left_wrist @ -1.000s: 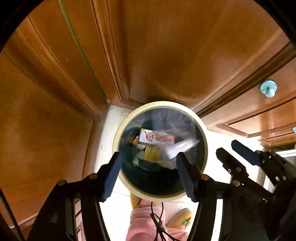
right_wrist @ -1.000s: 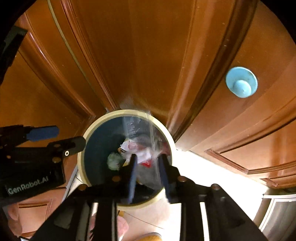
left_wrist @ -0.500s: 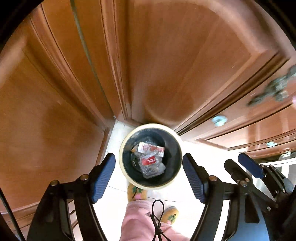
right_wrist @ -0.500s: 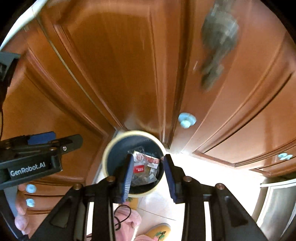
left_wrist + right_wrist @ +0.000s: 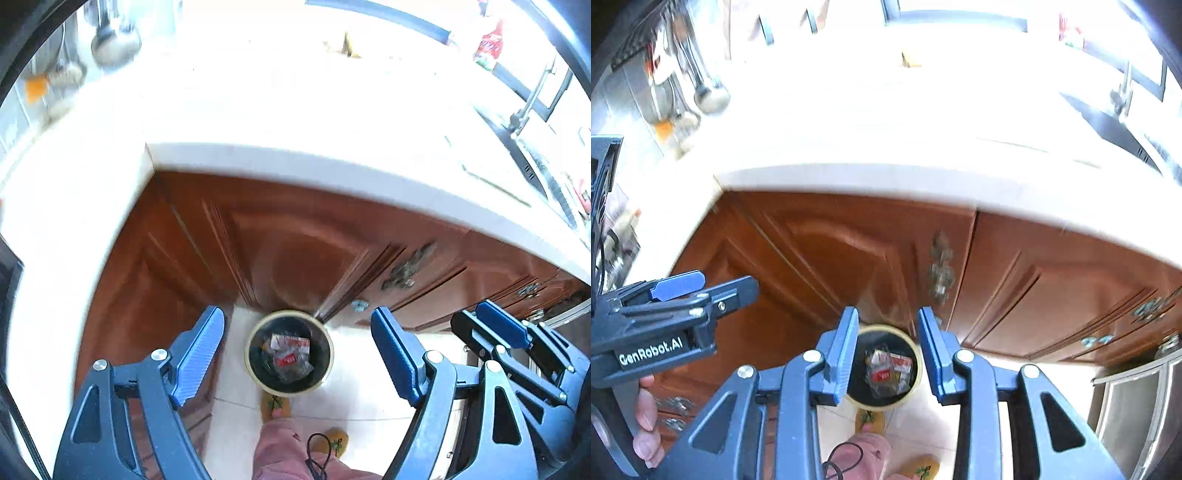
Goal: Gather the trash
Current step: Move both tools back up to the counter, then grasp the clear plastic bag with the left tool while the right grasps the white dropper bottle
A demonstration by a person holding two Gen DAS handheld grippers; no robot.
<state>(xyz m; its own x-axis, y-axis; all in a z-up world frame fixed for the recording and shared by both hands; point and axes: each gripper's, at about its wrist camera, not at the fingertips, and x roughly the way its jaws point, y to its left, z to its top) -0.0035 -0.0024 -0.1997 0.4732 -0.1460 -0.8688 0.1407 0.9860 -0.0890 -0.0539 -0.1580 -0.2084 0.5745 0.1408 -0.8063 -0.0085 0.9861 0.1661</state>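
Left tongs [image 5: 297,354]: blue pads wide apart and opening further, nothing between them. Right tongs [image 5: 888,354]: pads apart at a moderate gap, nothing clamped. Both held high and pointed steeply down toward the floor.

Trash bin [image 5: 289,351]: round, dark inside with a pale rim, standing on the light tiled floor [image 5: 362,391] in the corner formed by the brown wooden cabinet doors [image 5: 295,251]. Also seen between the right pads in the right wrist view [image 5: 884,369], far below them.

Trash [image 5: 290,356]: crumpled wrappers, white and red print among clear plastic, lying inside the bin. Exact items too small to tell.

White tabletop [image 5: 295,110]: overexposed, running above the cabinets; edge blurred. Sink and faucet [image 5: 528,107] at its right end. Hanging utensils [image 5: 705,81] at upper left, blurred.

Person: pink trouser leg [image 5: 280,450] and yellow patterned slippers [image 5: 275,406] just beside the bin. Fingers [image 5: 646,424] wrapped on the left handle, noted in the right wrist view.
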